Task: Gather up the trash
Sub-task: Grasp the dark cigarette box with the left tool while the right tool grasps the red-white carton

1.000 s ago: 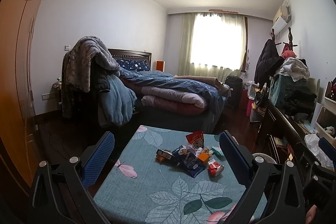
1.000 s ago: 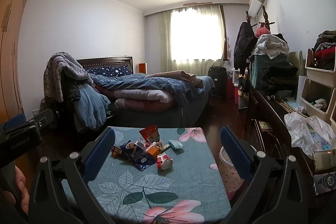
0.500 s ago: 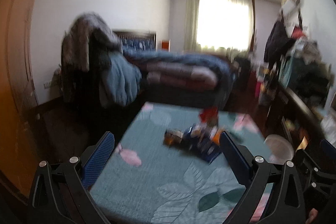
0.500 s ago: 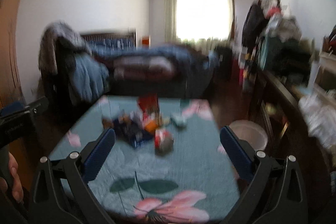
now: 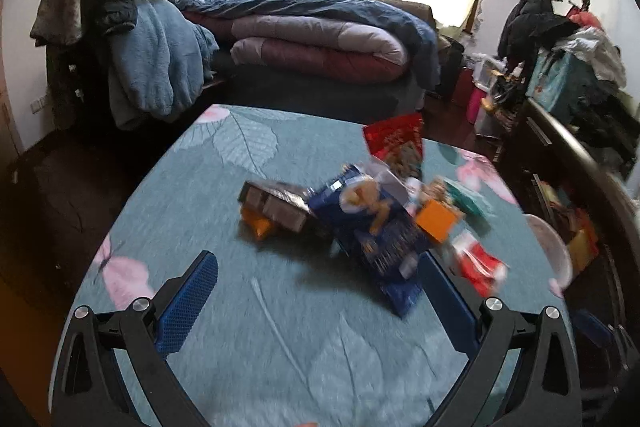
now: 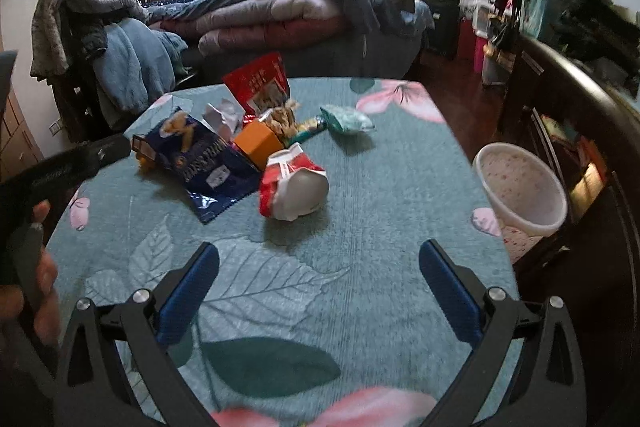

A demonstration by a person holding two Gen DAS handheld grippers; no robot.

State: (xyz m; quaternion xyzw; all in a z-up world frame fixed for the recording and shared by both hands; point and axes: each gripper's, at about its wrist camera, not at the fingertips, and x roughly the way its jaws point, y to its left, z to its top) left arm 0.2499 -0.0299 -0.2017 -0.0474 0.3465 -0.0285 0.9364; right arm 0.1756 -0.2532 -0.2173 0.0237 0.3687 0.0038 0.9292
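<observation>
A heap of snack wrappers lies mid-table on the teal floral cloth [image 6: 360, 267]: a dark blue bag [image 6: 204, 163] [image 5: 380, 231], a red-and-white crumpled packet [image 6: 292, 187] [image 5: 478, 265], an orange box [image 6: 258, 143] [image 5: 436, 223], a red upright pouch [image 6: 258, 83] [image 5: 396, 143], a teal packet [image 6: 346, 119] and a brown wrapper [image 5: 276, 205]. My left gripper [image 5: 318, 287] hovers open just short of the blue bag. My right gripper [image 6: 318, 271] is open over the cloth, below the red-and-white packet. Neither holds anything.
A white speckled bin [image 6: 520, 187] [image 5: 550, 251] stands off the table's right edge. A dark wooden dresser [image 6: 580, 99] runs along the right. A bed with piled quilts [image 5: 320, 43] and a chair draped with clothes [image 5: 120, 47] lie beyond the table. A hand [image 6: 36, 267] holds the left tool.
Both grippers have tilted down and moved forward over the table, so the wrappers are much closer and larger. Both have stayed open.
</observation>
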